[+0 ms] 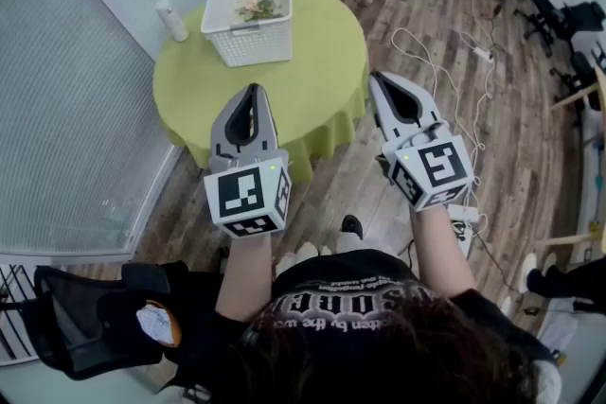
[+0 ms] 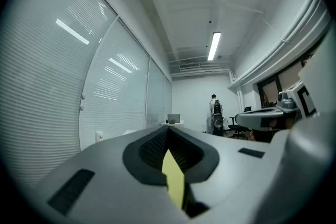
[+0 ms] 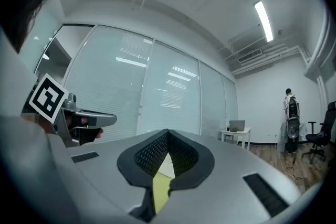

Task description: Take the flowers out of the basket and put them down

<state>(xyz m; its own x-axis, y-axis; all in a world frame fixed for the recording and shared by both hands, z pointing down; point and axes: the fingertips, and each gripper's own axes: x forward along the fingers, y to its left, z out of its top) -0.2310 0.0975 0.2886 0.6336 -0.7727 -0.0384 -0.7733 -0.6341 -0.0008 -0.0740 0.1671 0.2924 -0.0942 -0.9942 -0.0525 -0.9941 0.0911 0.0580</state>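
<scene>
Along the left side of the room runs a glass wall (image 1: 66,90) with closed blinds, and a black office chair (image 1: 76,326) stands at its foot, near the person. Next to the right is a round desk (image 1: 312,80) under a yellow-green cloth. A white bottle (image 1: 172,20) stands upright at its left edge. Just beside the bottle, on the far part of the cloth, sits a white slatted basket (image 1: 248,38). The flowers (image 1: 258,8) lie inside it, pale pink with green leaves, low against the far wall. The rest of the cloth is bare.

The left gripper (image 1: 251,95) is held level above the near edge of the desk, well short of the basket. Its jaws are pressed together with nothing between them; its own view shows only a sliver of green cloth below the joined tips. The right gripper (image 1: 377,80) hangs level over the desk's right rim. Its jaws are likewise closed and empty, with a strip of cloth and a bit of white showing beneath them.

Right of the desk the wooden plank floor (image 1: 511,109) spreads out, crossed by loose white cables (image 1: 445,61). More dark chairs (image 1: 559,19) stand at the far right. Both gripper views show a white ceiling with strip lights, and a person standing far off by the back wall.
</scene>
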